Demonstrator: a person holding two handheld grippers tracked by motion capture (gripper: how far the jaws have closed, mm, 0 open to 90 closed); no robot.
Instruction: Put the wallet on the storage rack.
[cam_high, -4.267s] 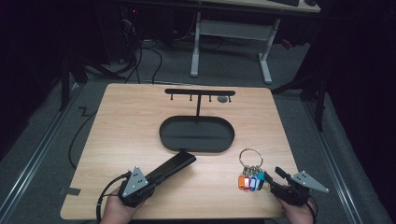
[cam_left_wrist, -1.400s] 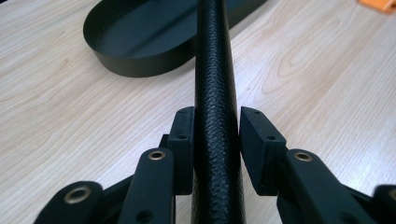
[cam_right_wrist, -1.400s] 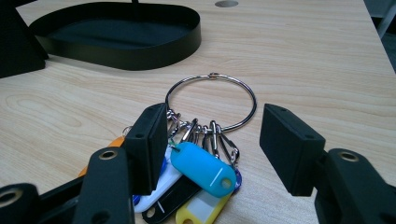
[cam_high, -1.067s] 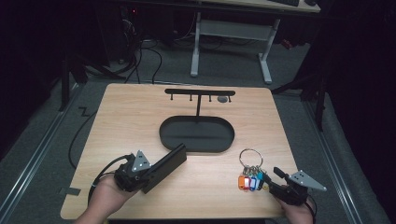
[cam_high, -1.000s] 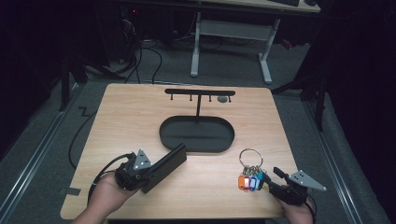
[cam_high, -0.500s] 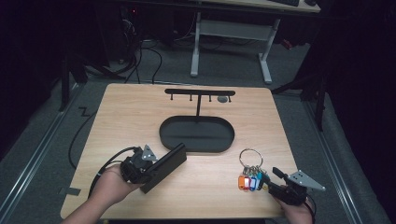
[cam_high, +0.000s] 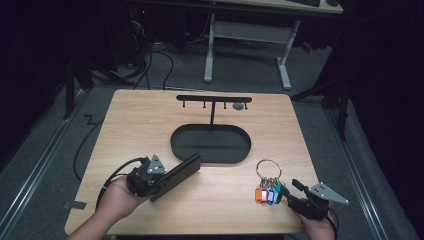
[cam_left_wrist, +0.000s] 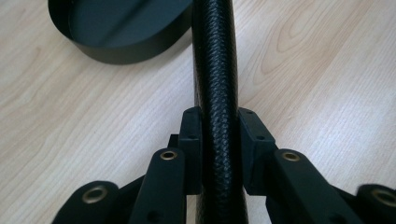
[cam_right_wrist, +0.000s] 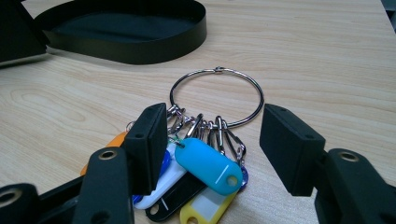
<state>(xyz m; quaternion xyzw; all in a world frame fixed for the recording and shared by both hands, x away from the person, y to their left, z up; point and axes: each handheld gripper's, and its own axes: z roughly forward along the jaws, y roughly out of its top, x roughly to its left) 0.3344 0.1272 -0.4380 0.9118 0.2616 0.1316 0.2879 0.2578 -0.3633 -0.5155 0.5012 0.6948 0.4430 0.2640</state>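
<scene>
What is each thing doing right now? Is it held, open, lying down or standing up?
left gripper: jaws just closed, shut on the black case.
black case: gripped on edge, one end by the tray.
right gripper: jaws open, either side of the key tags.
key ring: lying flat on the table, not held.
tray: empty.
hook stand: upright, hooks bare.

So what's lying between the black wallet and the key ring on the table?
Nothing: in the high view only bare wooden table lies between the black wallet and the key ring.
</scene>
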